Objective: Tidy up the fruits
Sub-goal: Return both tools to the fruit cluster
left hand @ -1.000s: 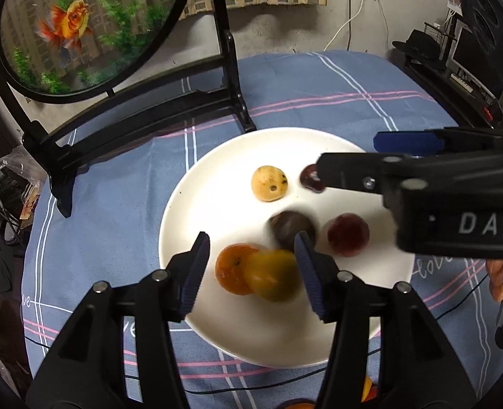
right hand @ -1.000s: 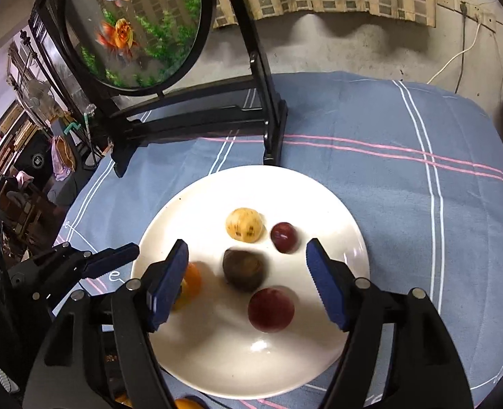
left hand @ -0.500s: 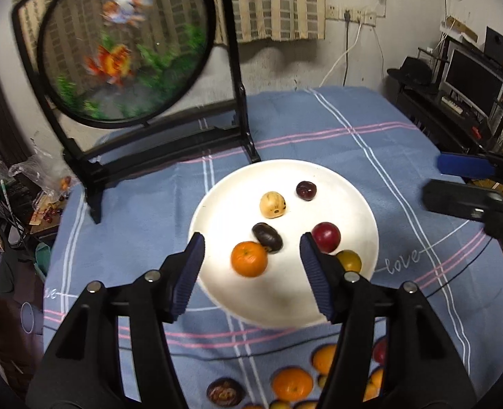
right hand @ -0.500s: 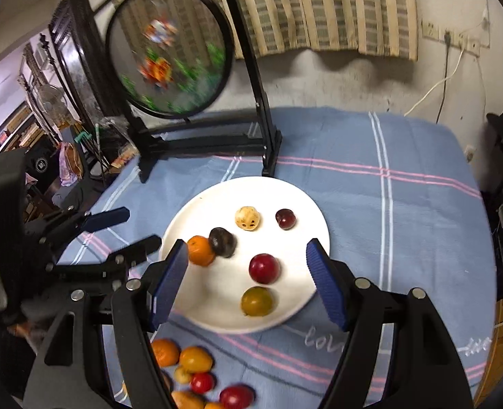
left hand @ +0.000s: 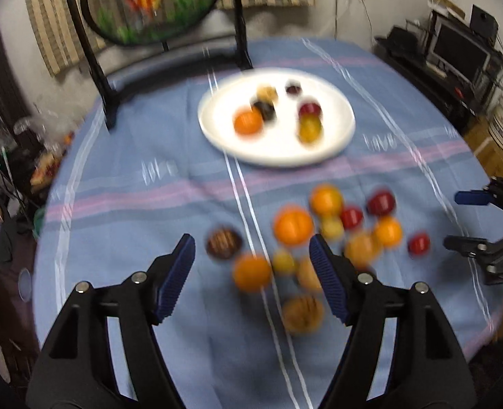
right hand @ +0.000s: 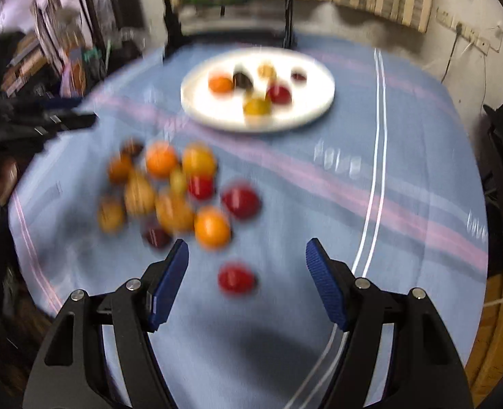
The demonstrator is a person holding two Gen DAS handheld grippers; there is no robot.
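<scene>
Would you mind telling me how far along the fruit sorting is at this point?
Done: six fruits lie on the plate, among them an orange and a red fruit. In hand: nothing; the left gripper is opening with nothing between its pads, and the right gripper is open above a lone red fruit. Left: the pile of over a dozen fruits, blurred, on the cloth.

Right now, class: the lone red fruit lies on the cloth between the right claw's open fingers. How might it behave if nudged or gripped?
The lone red fruit looks round, so a nudge would probably roll it across the flat blue tablecloth. Its skin seems smooth and glossy, so it may slip between the right claw pads unless gripped centrally. Nothing beside it would stop it.
</scene>
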